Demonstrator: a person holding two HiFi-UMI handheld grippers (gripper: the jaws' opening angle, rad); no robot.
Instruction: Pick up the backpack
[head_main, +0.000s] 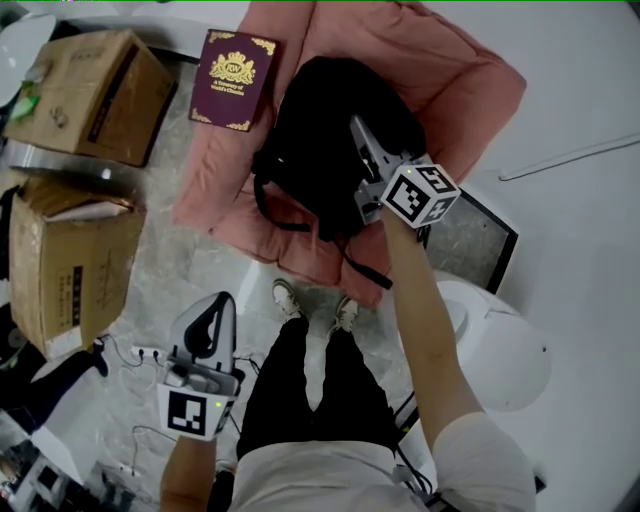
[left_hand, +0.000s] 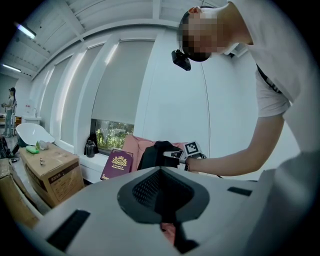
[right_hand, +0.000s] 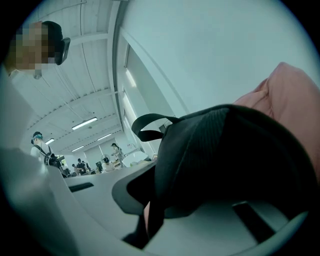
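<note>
Nearest the body, short of the pink cushion (head_main: 455, 85), the left tool (head_main: 222, 302) hangs over the floor with its jaws together and nothing in them. Just short of the cushion's near edge stand the person's shoes (head_main: 288, 297). On the middle of the cushion lies the black backpack (head_main: 320, 130). The right tool (head_main: 357, 125) reaches onto it from the cushion's right side. The head view shows only the tool's back there. The right gripper view shows the grip: the jaws are nearly together, pinching black backpack fabric, and a strap (right_hand: 152, 220) drops through the narrow gap. That view alone shows the backpack's carry loop (right_hand: 150, 125) standing up, and far beyond it some people (right_hand: 116, 150) in a lit hall. A burgundy book (head_main: 232, 80) leans on the cushion's far left edge. Cardboard boxes (head_main: 90, 90) sit left of the cushion. Only the left gripper view shows a window (left_hand: 114, 135) behind the cushion.
</note>
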